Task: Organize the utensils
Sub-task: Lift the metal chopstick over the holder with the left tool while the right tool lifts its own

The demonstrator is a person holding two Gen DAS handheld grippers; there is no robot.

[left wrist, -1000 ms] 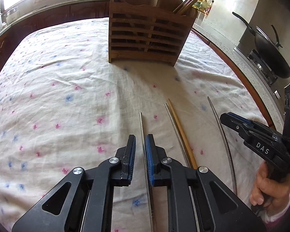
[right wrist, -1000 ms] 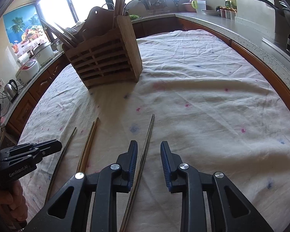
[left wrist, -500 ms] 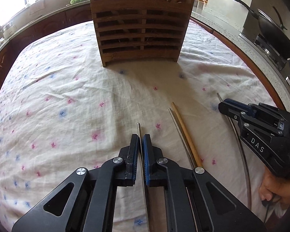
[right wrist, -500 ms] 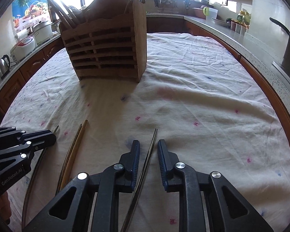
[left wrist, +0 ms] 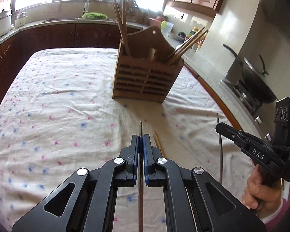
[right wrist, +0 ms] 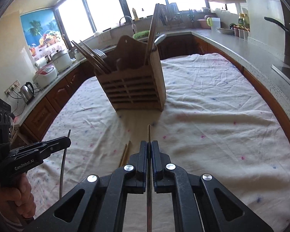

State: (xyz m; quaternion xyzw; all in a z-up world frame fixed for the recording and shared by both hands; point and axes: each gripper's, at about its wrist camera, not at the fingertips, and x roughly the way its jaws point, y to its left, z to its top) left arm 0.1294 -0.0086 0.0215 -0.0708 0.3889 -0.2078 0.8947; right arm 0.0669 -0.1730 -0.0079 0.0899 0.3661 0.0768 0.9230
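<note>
A slatted wooden utensil holder [left wrist: 147, 79] stands on the cloth-covered table, with chopsticks and a spoon in it; it also shows in the right wrist view [right wrist: 133, 89]. My left gripper [left wrist: 140, 138] is shut on a metal chopstick [left wrist: 140, 128] and holds it lifted, pointing at the holder. My right gripper [right wrist: 149, 144] is shut on another metal chopstick [right wrist: 149, 133], also lifted; it shows in the left wrist view [left wrist: 219, 128]. A pair of wooden chopsticks [left wrist: 158, 142] lies on the cloth between them, also seen in the right wrist view [right wrist: 125, 152].
The white flowered tablecloth [left wrist: 58, 100] covers the table. A wok [left wrist: 255, 77] sits on a stove at the right. Counters with a rice cooker [right wrist: 45, 74] and kettle [right wrist: 28, 90] run along the left and back.
Both grippers closed on a metal chopstick each and lifted them off the cloth. The views tilted up toward the holder.
</note>
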